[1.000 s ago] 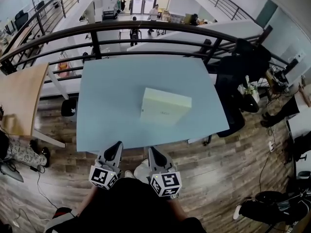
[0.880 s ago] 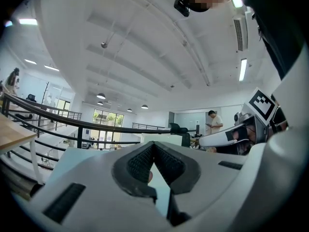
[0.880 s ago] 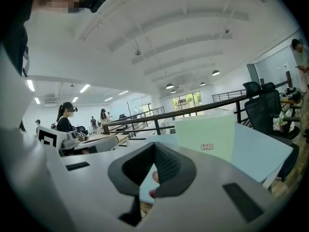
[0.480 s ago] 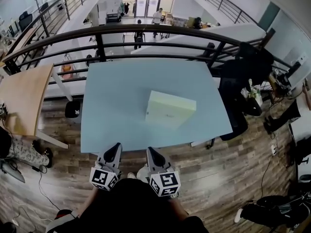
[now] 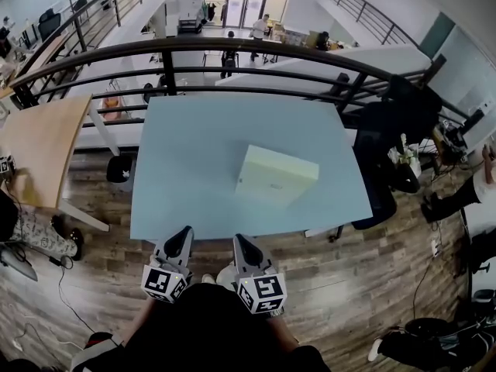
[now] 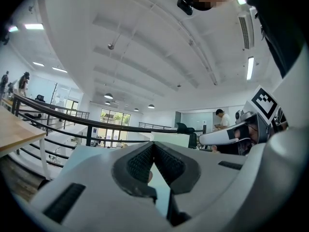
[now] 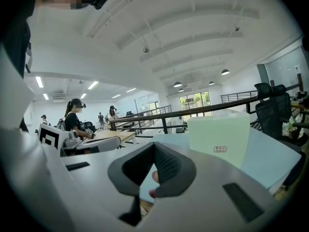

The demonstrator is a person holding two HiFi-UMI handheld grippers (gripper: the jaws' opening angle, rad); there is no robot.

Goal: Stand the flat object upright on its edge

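Observation:
A flat pale-green box lies on its broad face on the light-blue table, right of the middle. In the right gripper view the box shows ahead and to the right, with a small label on its near side. My left gripper and right gripper hover side by side just off the table's near edge, both shut and empty. In the left gripper view the black pads meet with nothing between them, and the same holds in the right gripper view for the pads.
A black railing runs behind the table's far edge. A wooden desk stands at the left. A black office chair and cluttered gear sit at the right. Wood floor lies below my grippers.
The table and box have drifted slightly right and down in the head view, and the grippers' tips now lie nearer the table's near edge. Both stay shut.

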